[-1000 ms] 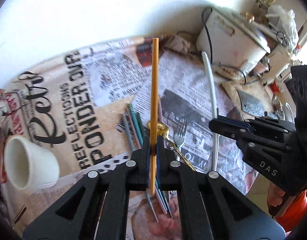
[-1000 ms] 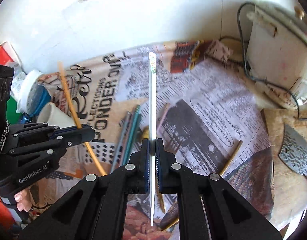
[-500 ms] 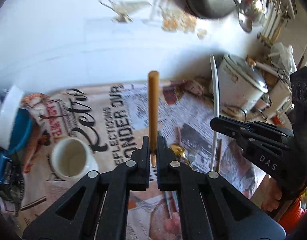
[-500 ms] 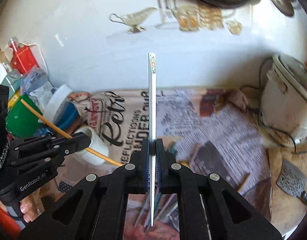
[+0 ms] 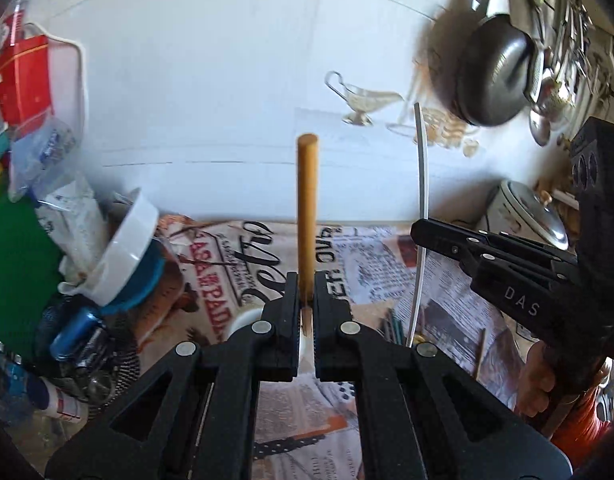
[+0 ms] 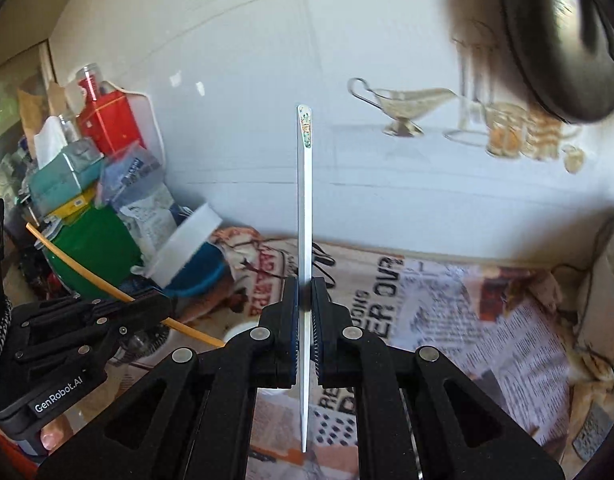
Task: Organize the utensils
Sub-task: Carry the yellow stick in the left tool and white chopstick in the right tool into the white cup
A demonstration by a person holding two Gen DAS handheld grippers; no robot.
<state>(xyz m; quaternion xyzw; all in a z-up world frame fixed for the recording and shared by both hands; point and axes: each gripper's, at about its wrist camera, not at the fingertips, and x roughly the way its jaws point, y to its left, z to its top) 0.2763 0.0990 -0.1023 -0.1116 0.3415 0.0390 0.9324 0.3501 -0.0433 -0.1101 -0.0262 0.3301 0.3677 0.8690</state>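
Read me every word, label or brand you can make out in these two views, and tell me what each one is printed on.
"DAS": on the right gripper, seen from the left wrist.
"GenRobot.AI": on the left gripper, seen from the right wrist.
"ER OVR", mirrored-looking large headline letters, partly hidden: on the newspaper covering the counter.
Red headline on the newspaper's left part: not legible.
Newspaper body text and labels on the packets at left: too small or blurred to read.

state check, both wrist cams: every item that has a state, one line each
left gripper: shut on orange chopstick
orange chopstick: held, lifted clear of the counter
right gripper: shut on white chopstick
white chopstick: held, lifted clear of the counter
white cup: upright on newspaper, mostly hidden behind left gripper
white-lidded blue tub: tilted against clutter
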